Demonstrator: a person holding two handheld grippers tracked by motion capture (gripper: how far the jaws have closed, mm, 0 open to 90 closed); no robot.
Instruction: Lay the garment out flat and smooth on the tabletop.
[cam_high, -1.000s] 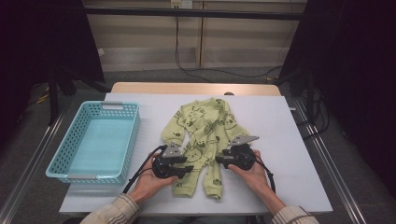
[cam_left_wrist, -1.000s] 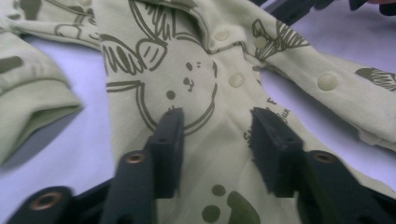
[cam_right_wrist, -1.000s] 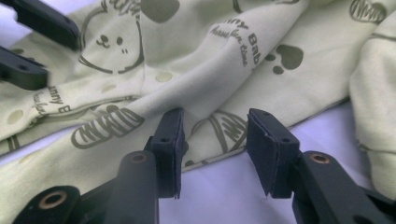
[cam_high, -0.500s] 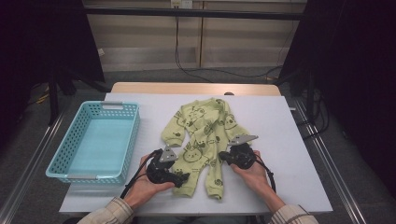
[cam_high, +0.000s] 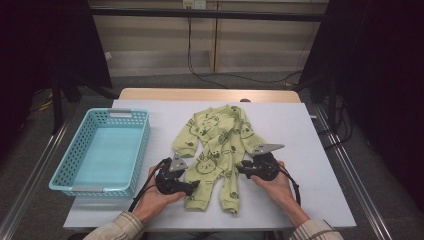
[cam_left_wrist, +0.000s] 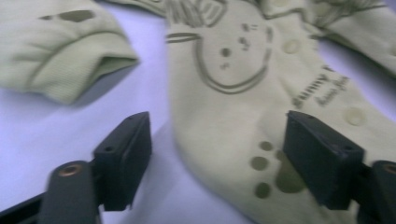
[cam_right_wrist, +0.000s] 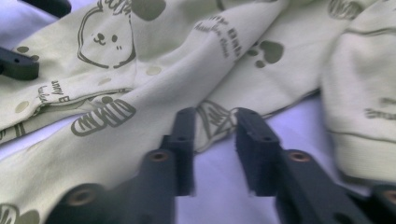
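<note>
High view: the baby romper (cam_high: 220, 150) lies flat mid-surface, both tools at its legs. Left gripper view: left tool (cam_left_wrist: 219, 154), just reopened, straddles a leg ungripped; centre it before closing. Right gripper view: right tool (cam_right_wrist: 212, 140), reopening partway, brackets a hem edge, pads not pressing.

On my table (cam_high: 310, 200) the romper (cam_high: 217, 150) lies flat in the middle, its neck toward the far edge and its legs toward me. The basket (cam_high: 142, 145) stands to its left, apart from it. My left gripper (cam_high: 192, 187) sits at the left leg, my right gripper (cam_high: 240, 170) at the right leg's outer edge.
</note>
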